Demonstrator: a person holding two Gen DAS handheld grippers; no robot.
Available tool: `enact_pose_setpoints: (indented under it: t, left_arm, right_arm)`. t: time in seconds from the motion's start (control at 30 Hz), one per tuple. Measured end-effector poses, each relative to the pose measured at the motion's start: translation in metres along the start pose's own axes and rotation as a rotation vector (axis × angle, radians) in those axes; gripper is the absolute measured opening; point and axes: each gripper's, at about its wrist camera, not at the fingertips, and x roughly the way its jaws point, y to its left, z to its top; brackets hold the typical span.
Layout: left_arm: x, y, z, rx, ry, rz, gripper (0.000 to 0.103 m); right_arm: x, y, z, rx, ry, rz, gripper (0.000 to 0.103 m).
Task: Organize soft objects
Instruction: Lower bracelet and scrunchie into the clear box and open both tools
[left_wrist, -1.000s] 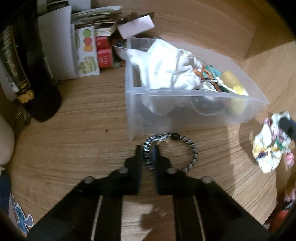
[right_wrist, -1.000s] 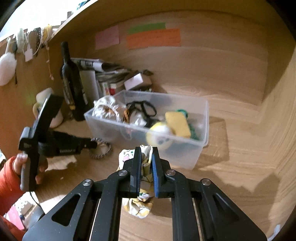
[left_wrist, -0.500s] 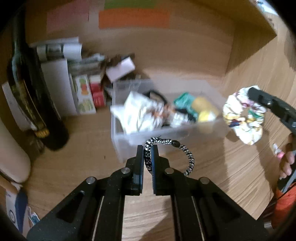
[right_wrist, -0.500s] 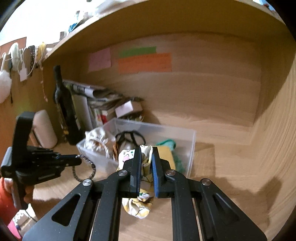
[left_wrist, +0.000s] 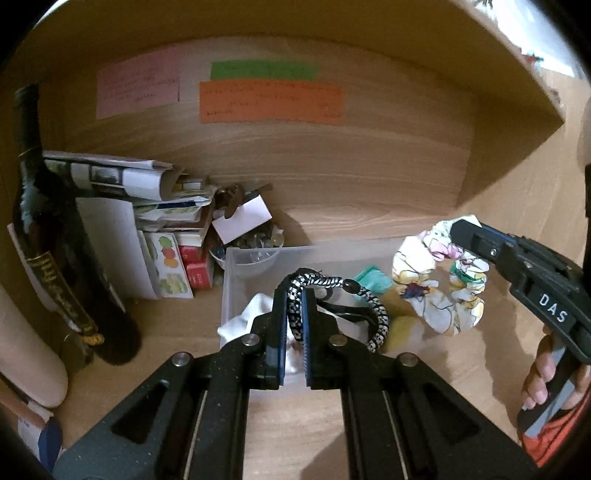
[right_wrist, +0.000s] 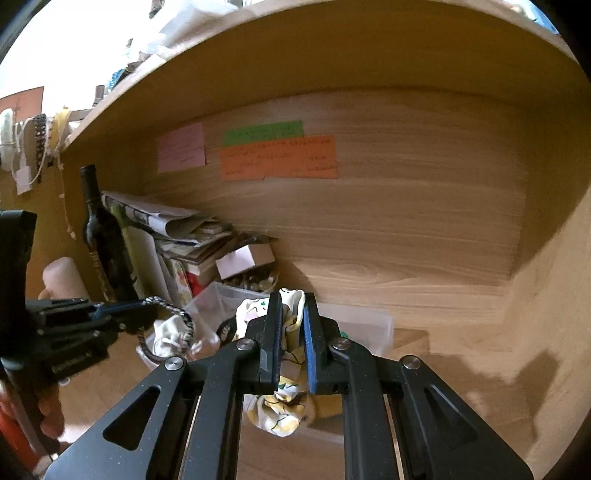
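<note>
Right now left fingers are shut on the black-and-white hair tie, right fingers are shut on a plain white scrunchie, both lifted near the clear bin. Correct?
One error: the scrunchie in the right gripper is not plain white; it has a multicoloured floral print, as the left wrist view shows. The left gripper does hold the black-and-white hair tie, both lifted near the clear bin.

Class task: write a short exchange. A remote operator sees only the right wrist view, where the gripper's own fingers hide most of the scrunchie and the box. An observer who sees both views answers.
Operator: How is my scrunchie hanging?
Observer: The left wrist view shows the floral scrunchie dangling as an open ring from the right gripper, pinched at its top edge.
Operator: What is in the box?
Observer: The clear box holds a white cloth and a teal item.
Operator: And the left side's grip?
Observer: The left gripper is shut on one side of the speckled hair tie; the rest loops out to the right.
</note>
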Motion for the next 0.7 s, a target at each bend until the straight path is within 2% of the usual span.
enact_pose_setpoints:
  t: [0.13, 0.4, 0.43, 0.47, 0.5, 0.57, 0.6, 0.67, 0.7]
  left_arm:
    - [0.026, 0.002, -0.001, -0.003, 0.05, 0.003, 0.006]
    - [0.054, -0.006, -0.007, 0.035, 0.103, 0.003, 0.007]
    - [0.055, -0.008, -0.007, 0.043, 0.106, 0.006, 0.007]
    - [0.056, -0.009, -0.008, 0.052, 0.11, 0.008, 0.012]
    - [0.056, -0.01, -0.009, 0.057, 0.112, 0.005, 0.018]
    - [0.054, -0.011, -0.009, 0.059, 0.111, -0.005, 0.023]
    - [0.053, -0.011, -0.009, 0.057, 0.111, -0.009, 0.025]
    - [0.05, -0.009, -0.008, 0.048, 0.108, -0.02, 0.025]
    - [0.048, -0.009, -0.007, 0.045, 0.105, -0.025, 0.025]
  right_arm:
    - [0.024, 0.0, -0.004, 0.02, 0.04, 0.007, 0.009]
    - [0.066, -0.005, -0.024, 0.003, 0.197, -0.005, 0.01]
    - [0.069, -0.005, -0.026, -0.001, 0.211, -0.009, 0.01]
    - [0.072, -0.005, -0.028, -0.006, 0.227, -0.014, 0.011]
    - [0.074, -0.005, -0.029, -0.008, 0.234, -0.015, 0.013]
    - [0.074, -0.006, -0.031, -0.014, 0.239, -0.027, 0.027]
    - [0.073, -0.006, -0.031, -0.016, 0.235, -0.031, 0.031]
    - [0.069, -0.007, -0.029, -0.02, 0.218, -0.045, 0.039]
    - [0.066, -0.007, -0.027, -0.021, 0.208, -0.049, 0.04]
